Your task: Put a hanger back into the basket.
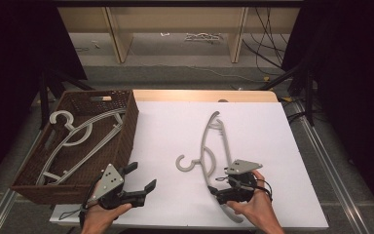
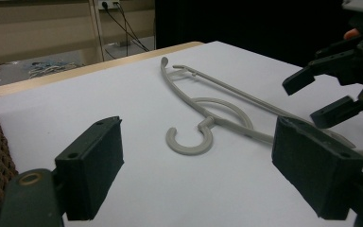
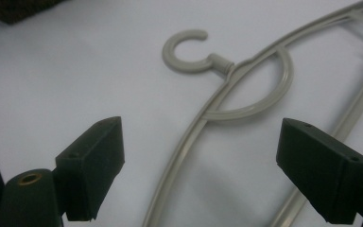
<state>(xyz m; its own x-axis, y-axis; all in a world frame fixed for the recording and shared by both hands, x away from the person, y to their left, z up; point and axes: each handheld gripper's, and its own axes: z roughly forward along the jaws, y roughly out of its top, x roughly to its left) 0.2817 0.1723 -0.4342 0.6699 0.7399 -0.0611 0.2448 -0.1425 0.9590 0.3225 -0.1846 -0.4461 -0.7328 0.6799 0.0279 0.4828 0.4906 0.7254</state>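
Because the right gripper (image 1: 224, 187) is held with its black jaws spread wide over the near arm of the flat grey plastic hanger (image 1: 209, 146), which passes between them on the white table (image 1: 165, 126), a closing could pinch only the thin rail and the hanger might be swung or slid away. The hanger's long axis is seen running away from this gripper toward the table's far edge, its hook opening toward the left gripper (image 1: 141, 178), itself wide open and empty beside the brown woven basket (image 1: 126, 126).
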